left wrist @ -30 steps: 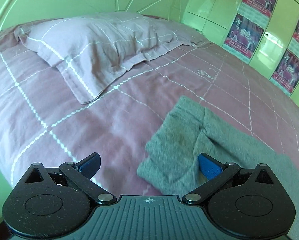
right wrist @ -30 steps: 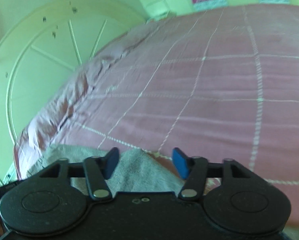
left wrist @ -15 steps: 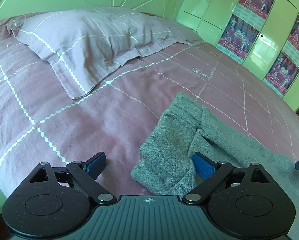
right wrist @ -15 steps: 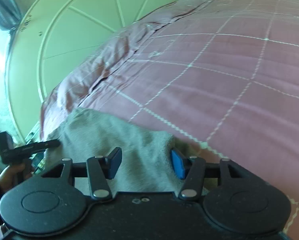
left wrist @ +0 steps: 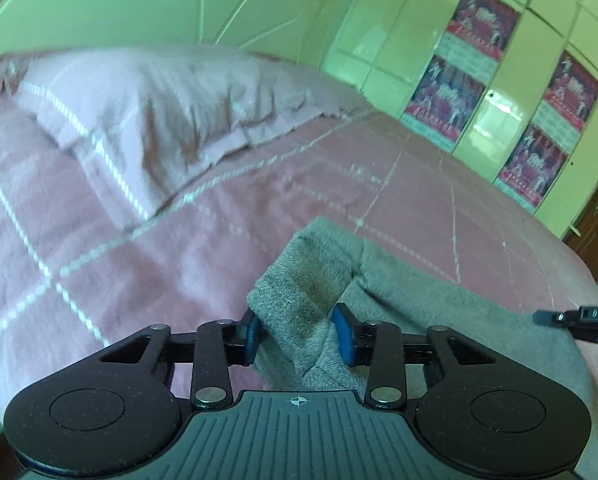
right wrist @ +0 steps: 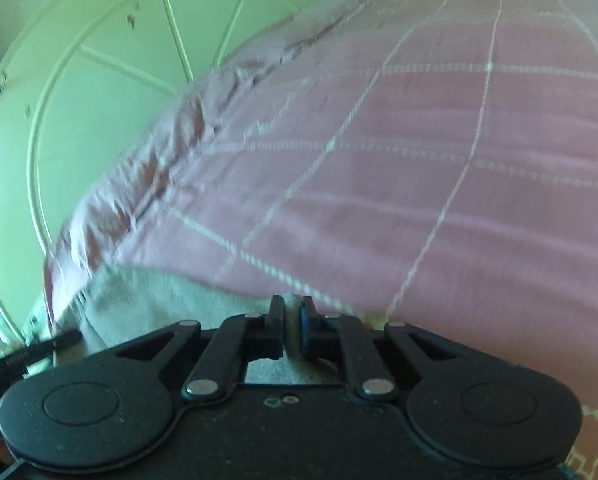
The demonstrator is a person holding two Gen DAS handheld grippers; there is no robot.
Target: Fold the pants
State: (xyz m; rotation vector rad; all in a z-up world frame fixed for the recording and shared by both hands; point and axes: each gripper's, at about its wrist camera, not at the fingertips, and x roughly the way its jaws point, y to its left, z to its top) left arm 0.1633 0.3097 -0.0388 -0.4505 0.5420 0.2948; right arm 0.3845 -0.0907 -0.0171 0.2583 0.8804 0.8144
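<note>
Right gripper [right wrist: 292,322] is clamped tight on a thin pinch of the grey pants [left wrist: 439,304]; left gripper [left wrist: 297,334] is closing on a bunched end of them, fabric between the pads [left wrist: 343,334], apparently touching both. Pants lie flat on the pink bedspread [left wrist: 139,264], near edge, well short of the pillow [left wrist: 159,108]. Judgement: let the left finish biting before lifting, then raise both ends together and level so the cloth doesn't slip or skew the fold.

Pillow [left wrist: 151,120] ahead, bedspread [left wrist: 99,260] otherwise open
</note>
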